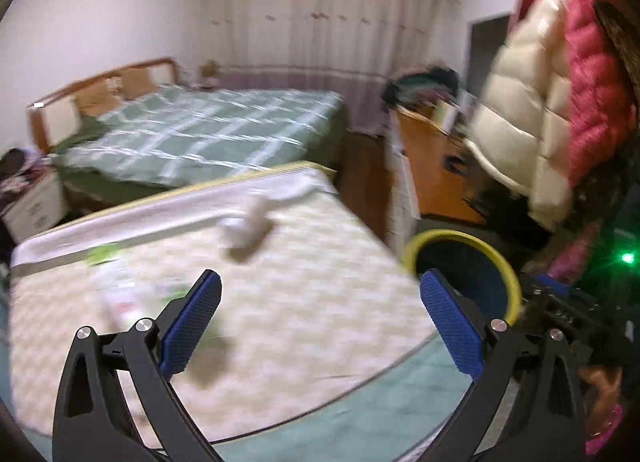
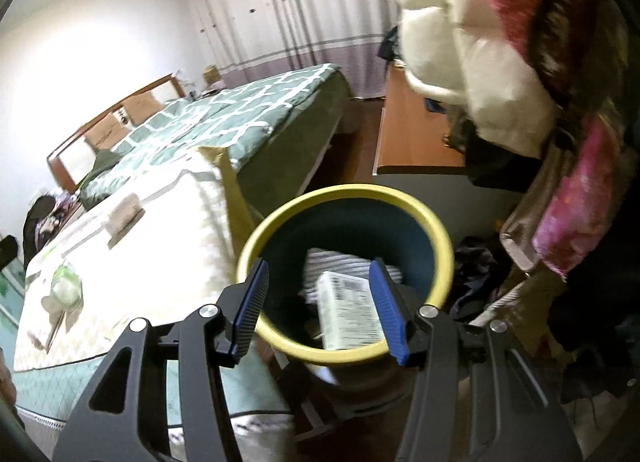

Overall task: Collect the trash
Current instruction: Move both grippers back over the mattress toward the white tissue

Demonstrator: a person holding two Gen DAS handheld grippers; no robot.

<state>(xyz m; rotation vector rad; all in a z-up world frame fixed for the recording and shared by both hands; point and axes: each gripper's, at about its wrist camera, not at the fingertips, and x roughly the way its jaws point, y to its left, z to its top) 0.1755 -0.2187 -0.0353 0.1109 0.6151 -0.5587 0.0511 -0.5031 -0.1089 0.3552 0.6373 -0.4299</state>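
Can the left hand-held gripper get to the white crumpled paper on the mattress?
Probably yes. The left hand-held gripper is wide open and empty, and the white crumpled paper lies ahead on the mattress with nothing between them.

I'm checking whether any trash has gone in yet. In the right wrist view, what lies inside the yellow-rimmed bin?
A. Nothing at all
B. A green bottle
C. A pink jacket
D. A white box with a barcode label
D: a white box with a barcode label lies inside the yellow-rimmed bin, seen between the right gripper's fingers.
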